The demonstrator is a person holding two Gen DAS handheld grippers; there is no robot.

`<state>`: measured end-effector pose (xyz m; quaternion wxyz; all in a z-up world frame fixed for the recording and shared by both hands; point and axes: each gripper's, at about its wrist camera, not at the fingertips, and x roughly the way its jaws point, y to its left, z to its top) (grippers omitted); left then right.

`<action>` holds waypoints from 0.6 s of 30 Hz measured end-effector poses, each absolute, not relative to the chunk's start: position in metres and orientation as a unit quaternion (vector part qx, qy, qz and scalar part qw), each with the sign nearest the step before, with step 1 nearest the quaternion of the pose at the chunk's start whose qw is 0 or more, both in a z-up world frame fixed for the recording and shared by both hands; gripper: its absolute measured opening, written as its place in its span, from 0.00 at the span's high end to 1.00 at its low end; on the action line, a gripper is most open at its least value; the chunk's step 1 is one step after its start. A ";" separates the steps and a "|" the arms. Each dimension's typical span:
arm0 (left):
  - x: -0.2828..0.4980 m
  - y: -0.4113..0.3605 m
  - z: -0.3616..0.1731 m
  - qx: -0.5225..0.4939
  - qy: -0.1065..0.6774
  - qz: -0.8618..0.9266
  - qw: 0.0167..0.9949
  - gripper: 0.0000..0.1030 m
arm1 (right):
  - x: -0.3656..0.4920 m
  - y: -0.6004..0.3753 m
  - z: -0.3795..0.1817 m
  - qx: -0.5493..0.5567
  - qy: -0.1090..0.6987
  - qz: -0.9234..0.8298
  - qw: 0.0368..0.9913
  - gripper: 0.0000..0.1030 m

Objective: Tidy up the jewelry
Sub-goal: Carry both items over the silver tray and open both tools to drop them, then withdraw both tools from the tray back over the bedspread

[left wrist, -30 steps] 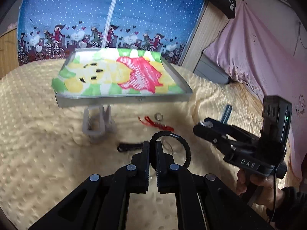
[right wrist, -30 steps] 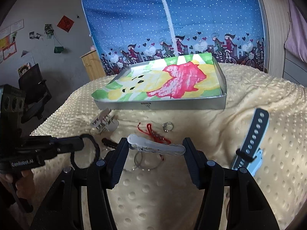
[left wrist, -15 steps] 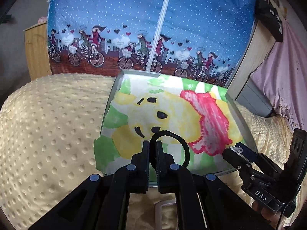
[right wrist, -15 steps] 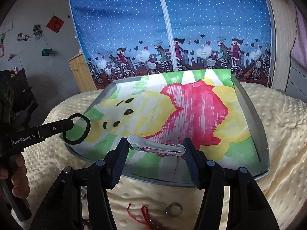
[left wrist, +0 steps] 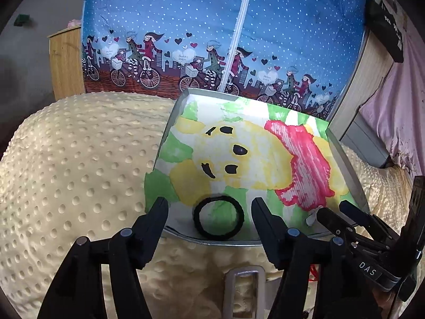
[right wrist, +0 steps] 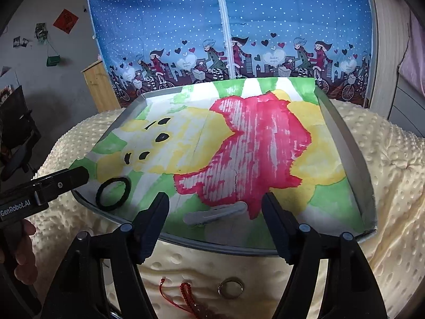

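Tray [left wrist: 174,111]: hair tie [left wrist: 218,218] between fingers [left wrist: 158,214].

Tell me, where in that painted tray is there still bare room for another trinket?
Bare: the tray's far half and right side by its wall. Crowded: the near edge, with the black hair tie at left and the white clip mid-front.

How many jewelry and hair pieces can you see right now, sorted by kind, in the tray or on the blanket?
Black hair tie, in the tray: 1
White hair clip, in the tray: 1
Silver ring, on the blanket: 1
Red beaded bracelet, on the blanket: 1
Grey claw clip, on the blanket: 1
Total: 5
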<state>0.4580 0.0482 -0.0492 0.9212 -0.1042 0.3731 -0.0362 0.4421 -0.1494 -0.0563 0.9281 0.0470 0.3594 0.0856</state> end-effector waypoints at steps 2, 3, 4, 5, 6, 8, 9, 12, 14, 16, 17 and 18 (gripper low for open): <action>0.444 0.050 -0.039 -0.109 0.362 -0.032 0.925 0.34 | 0.429 -0.156 -0.045 0.052 0.344 0.086 0.934 0.32; 0.434 0.050 -0.033 -0.107 0.350 -0.032 0.930 0.32 | 0.421 -0.160 -0.037 0.056 0.334 0.089 0.937 0.29; 0.423 0.050 -0.027 -0.105 0.336 -0.031 0.935 0.25 | 0.412 -0.163 -0.029 0.060 0.323 0.091 0.940 0.21; 0.411 0.051 -0.020 -0.106 0.321 -0.030 0.941 0.19 | 0.400 -0.166 -0.021 0.062 0.309 0.094 0.944 0.19; 0.399 0.051 -0.012 -0.107 0.307 -0.030 0.945 0.16 | 0.389 -0.169 -0.012 0.064 0.295 0.096 0.948 0.18; 0.373 0.052 0.002 -0.117 0.279 -0.033 0.953 0.07 | 0.364 -0.176 0.006 0.067 0.271 0.103 0.955 0.17; 0.361 0.052 0.010 -0.121 0.267 -0.032 0.956 0.05 | 0.350 -0.179 0.014 0.068 0.258 0.104 0.958 0.12; 0.320 0.050 0.028 -0.125 0.238 -0.030 0.963 0.04 | 0.304 -0.189 0.040 0.076 0.214 0.106 0.968 0.02; 0.293 0.046 0.038 -0.122 0.221 -0.026 0.967 0.01 | 0.273 -0.195 0.056 0.078 0.190 0.106 0.973 0.02; 0.265 0.043 0.046 -0.118 0.206 -0.026 0.971 0.00 | 0.242 -0.200 0.070 0.076 0.168 0.103 0.977 0.02; 0.252 0.040 0.050 -0.116 0.201 -0.026 0.972 0.00 | 0.228 -0.203 0.075 0.075 0.159 0.101 0.979 0.01; 0.240 0.038 0.052 -0.115 0.198 -0.026 0.973 0.00 | 0.214 -0.205 0.080 0.075 0.151 0.098 0.981 0.01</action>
